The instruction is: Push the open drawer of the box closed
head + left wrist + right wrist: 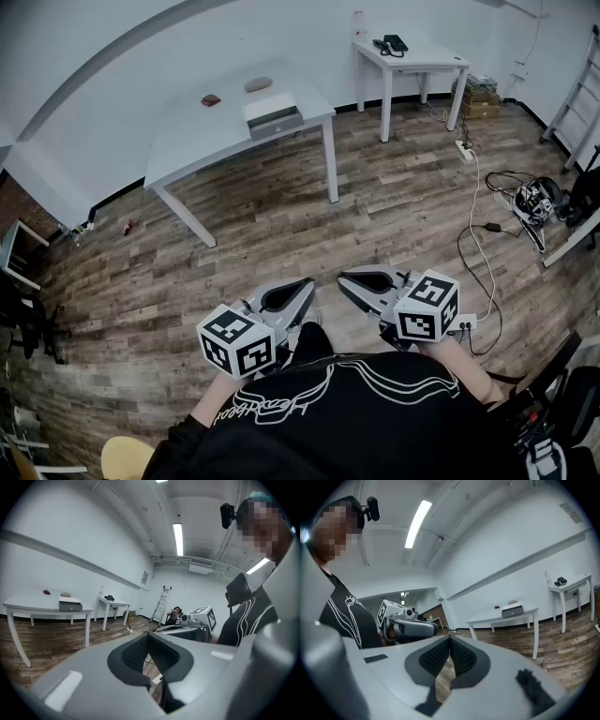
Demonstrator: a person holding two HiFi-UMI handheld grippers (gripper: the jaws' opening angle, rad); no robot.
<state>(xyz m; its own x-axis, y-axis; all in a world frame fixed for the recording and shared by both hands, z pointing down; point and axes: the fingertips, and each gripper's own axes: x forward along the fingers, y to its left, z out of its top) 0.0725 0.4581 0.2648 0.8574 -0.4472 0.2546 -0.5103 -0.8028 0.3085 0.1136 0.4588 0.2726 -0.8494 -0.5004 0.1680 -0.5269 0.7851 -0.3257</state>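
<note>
Nearest, well short of the bench (202, 141): a black shirt (328, 412), and just ahead of it the left tongs (302, 287) and right tongs (351, 278), side by side above the plank floor (262, 244), tips aimed toward the bench. Left tongs (149, 636) pressed together tip to tip, gripping nothing. Right tongs (450, 638) likewise closed and empty. Nowhere close to the bench, either pair; open floor in between.

Farther on, standing by the bench's right front corner: the box (271, 110), white on top, with the grey drawer (279, 121) showing at the side that faces the bench's near edge. Too small from here to tell how far out the drawer stands. Same box (70, 605) seen side-on at the bench's right end in the left gripper view, and toward the bench's far end (513, 610) in the right gripper view.

Behind the box, toward the bench's back: a grey lump (258, 84), and left of that a small red thing (211, 99), both apart from the box.

Beyond the bench's right end, against the wall: a small bench (417, 60) with a dark phone-like thing (392, 43) on top. On the floor right of the bench, a power strip (463, 149) with a trailing cable (478, 216). Far right of the bench, a ladder (572, 103).
</note>
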